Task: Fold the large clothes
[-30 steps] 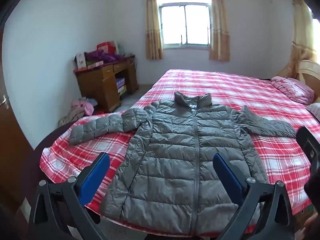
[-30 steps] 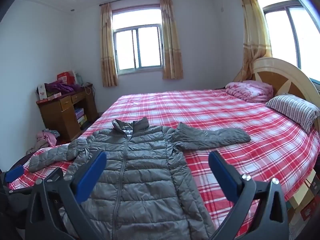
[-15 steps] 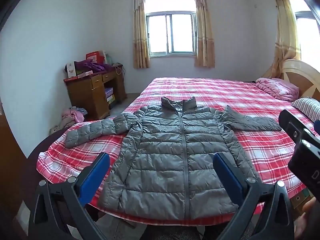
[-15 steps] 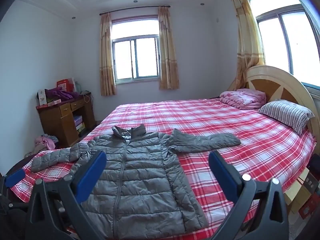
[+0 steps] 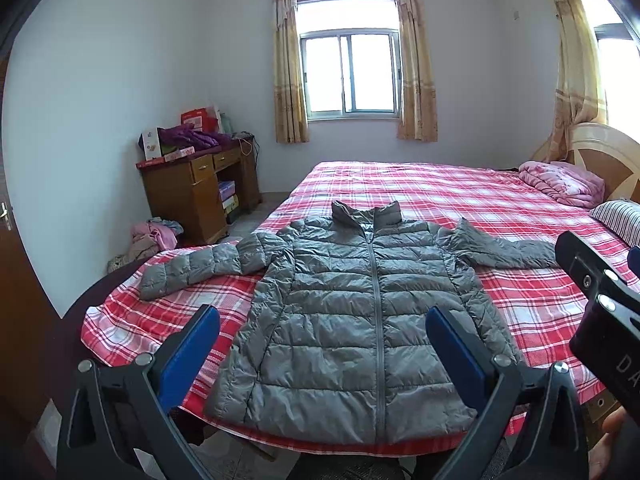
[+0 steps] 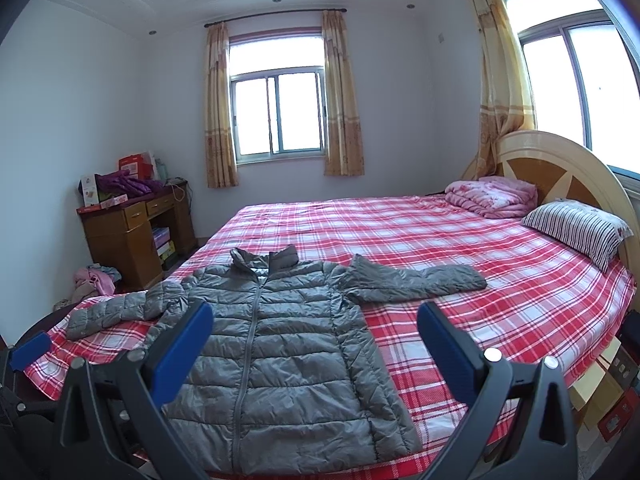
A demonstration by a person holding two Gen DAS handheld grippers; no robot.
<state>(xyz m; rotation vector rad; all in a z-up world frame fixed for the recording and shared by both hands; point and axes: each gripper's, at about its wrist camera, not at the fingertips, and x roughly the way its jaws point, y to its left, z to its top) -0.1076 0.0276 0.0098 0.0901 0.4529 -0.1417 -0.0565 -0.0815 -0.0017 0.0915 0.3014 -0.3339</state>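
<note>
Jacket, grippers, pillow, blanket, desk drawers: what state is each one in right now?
Jacket: unfolded, zipped, flat on the bed, sleeves spread.
Left gripper: open, holding nothing.
Right gripper: open, holding nothing.
Striped pillow: lying by the headboard.
Pink blanket: folded.
Desk drawers: closed.

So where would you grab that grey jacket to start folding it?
Probably by the sleeve ends. The jacket lies flat, zipped, front up, on the bed, both sleeves spread sideways. The left gripper could pinch the left cuff from the outer side, and the right gripper the right cuff likewise. The cuffs are thin free ends, easy to lift and swing across the body.
</note>
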